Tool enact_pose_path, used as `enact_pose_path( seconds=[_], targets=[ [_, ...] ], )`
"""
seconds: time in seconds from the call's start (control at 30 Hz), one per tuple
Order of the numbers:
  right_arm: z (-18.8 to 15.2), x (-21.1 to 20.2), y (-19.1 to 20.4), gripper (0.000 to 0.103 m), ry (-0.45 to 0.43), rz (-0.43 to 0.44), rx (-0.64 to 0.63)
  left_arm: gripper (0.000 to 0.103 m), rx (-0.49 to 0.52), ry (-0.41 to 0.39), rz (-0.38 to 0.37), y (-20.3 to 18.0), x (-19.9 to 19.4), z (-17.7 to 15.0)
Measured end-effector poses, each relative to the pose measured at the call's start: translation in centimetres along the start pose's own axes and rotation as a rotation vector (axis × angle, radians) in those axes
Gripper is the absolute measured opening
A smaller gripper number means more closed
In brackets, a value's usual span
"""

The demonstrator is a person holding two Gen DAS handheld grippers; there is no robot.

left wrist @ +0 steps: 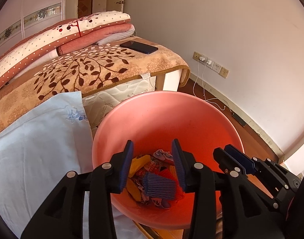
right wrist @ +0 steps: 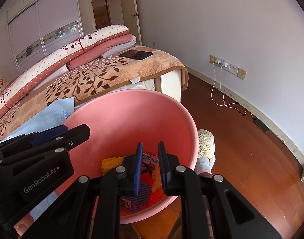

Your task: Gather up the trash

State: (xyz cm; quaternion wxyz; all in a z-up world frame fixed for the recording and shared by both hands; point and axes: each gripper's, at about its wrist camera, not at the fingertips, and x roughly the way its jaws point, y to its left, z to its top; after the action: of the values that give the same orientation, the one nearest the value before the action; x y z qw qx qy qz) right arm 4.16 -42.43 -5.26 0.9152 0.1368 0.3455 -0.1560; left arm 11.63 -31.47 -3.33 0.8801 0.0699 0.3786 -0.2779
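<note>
trash (left wrist: 152,181): wrappers and a blue ribbed piece piled at the bottom of the pink bin (left wrist: 162,119), so the drop looks done
left tool (left wrist: 152,165): spread wide over the pile, pinching nothing
right tool (right wrist: 150,159): at 3 o'clock of it, barely parted, empty
bed (left wrist: 82,73): at 10 o'clock, bin just beside it for short reaches

The pink basin (left wrist: 168,119) has its near rim hidden behind the black arms of the left claw (left wrist: 152,163) at the bottom of the frame. In the right wrist view, the purple ribbed piece (right wrist: 143,194) is partly covered by the right claw (right wrist: 150,159). Print on the wrappers (left wrist: 152,166) is too small to read.
</note>
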Motion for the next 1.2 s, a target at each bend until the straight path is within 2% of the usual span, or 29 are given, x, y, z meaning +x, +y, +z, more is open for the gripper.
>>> enact_pose_path(
  seconds=[0.03,0.1,0.13,0.43,0.73,1.2],
  targets=[
    [0.0,0.0,0.0,0.018,0.000,0.001,0.002,0.040,0.000,0.000,-0.001,0.0,0.0,0.0],
    [-0.1,-0.2,-0.1,0.035,-0.007,0.001,0.007,0.040,0.001,-0.003,-0.001,0.0,-0.1,0.0],
    [-0.1,-0.4,-0.1,0.037,-0.014,0.001,0.008,0.040,0.001,-0.004,-0.002,0.0,-0.1,0.0],
    [-0.3,-0.9,-0.1,0.037,-0.020,0.007,0.002,0.040,0.015,-0.035,0.033,-0.2,-1.0,-0.1],
    [-0.2,-1.9,0.1,0.041,-0.035,0.015,0.003,0.040,-0.018,-0.076,0.051,0.5,-2.3,-0.1],
    [-0.1,-3.9,0.5,0.051,-0.090,0.030,0.000,0.040,-0.025,-0.131,0.024,0.5,-4.5,0.0]
  ],
)
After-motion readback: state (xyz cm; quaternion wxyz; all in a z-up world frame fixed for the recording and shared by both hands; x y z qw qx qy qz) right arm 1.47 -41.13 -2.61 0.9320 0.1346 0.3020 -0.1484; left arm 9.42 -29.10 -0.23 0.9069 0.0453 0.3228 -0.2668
